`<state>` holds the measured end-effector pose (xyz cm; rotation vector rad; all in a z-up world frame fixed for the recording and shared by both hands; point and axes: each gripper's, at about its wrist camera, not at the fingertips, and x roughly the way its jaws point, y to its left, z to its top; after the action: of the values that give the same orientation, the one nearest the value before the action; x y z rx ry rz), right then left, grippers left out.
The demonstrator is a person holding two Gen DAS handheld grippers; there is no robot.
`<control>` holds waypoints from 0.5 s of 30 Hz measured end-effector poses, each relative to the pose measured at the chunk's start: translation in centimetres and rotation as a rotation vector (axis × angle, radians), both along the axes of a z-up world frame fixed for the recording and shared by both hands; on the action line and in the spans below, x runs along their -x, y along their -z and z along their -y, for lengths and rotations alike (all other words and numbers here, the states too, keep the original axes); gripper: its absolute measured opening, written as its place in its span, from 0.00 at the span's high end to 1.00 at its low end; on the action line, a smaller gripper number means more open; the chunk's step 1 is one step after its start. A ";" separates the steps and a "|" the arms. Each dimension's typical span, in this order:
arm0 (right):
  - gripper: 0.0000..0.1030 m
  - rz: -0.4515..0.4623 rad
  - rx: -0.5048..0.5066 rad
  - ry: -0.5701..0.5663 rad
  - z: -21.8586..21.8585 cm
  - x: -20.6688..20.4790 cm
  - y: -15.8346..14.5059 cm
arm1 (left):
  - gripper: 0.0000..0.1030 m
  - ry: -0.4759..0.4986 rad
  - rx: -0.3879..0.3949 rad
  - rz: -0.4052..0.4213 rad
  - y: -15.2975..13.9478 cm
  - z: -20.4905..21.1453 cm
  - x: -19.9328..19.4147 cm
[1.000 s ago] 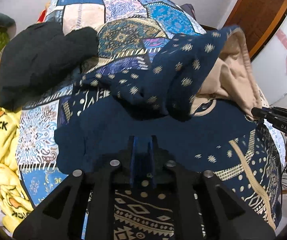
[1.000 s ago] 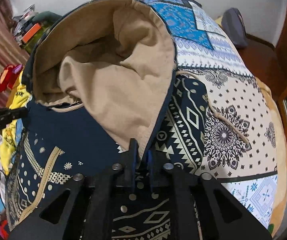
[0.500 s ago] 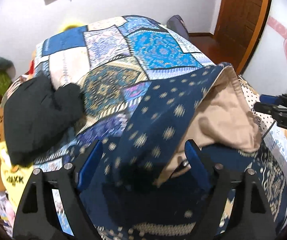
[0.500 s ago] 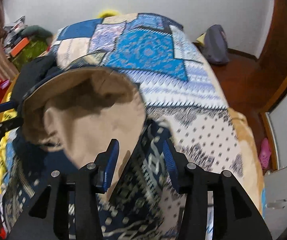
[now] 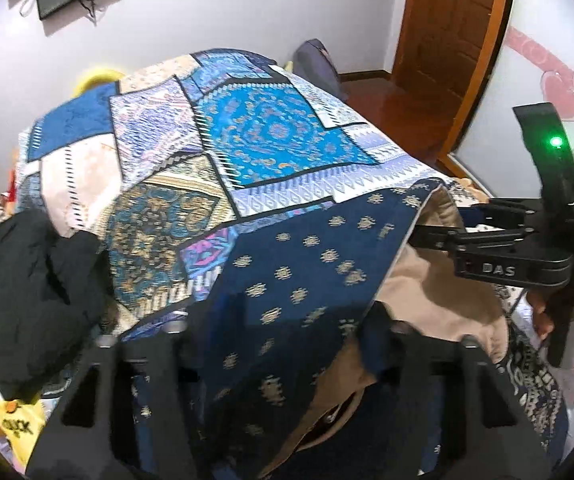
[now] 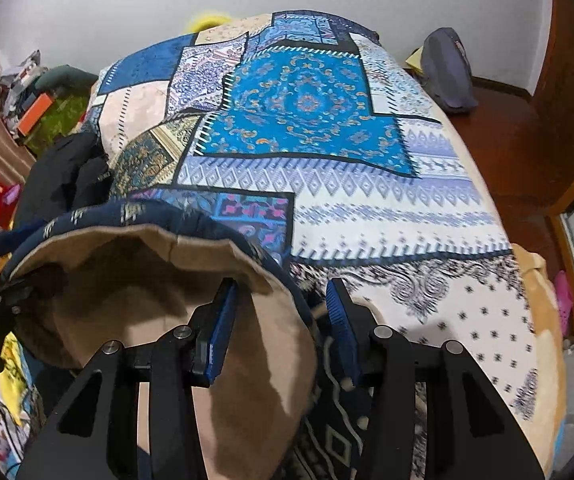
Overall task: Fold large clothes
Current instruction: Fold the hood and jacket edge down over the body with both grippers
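Garment on the bed, between our 2 grippers

We see the large garment [image 5: 307, 280] lying on the bedspread [image 5: 271, 136], its hood [image 6: 135, 280] raised at the near end. Our left gripper [image 5: 283, 320] straddles the garment's left fold, our right gripper [image 6: 283, 320] the hood's right edge. A heap of clothes [image 5: 31, 296] lies left of the garment, on the bedspread's left side. Behind the bed stands the wall; a bag [image 6: 447, 72] sits on the floor at the far right, with the door [image 5: 451, 44] beyond.
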<state>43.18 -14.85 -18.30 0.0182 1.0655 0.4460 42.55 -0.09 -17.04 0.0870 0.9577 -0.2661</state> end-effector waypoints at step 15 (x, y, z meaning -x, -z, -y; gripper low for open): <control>0.95 0.127 -0.101 -0.237 -1.7 7.1 -7.3 | 0.90 -0.003 0.202 -0.020 -2.6 -4.9 5.9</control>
<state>36.12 -13.16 -11.03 -0.0470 0.9231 0.7058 36.65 4.80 -14.39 -0.1024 0.9459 -0.3595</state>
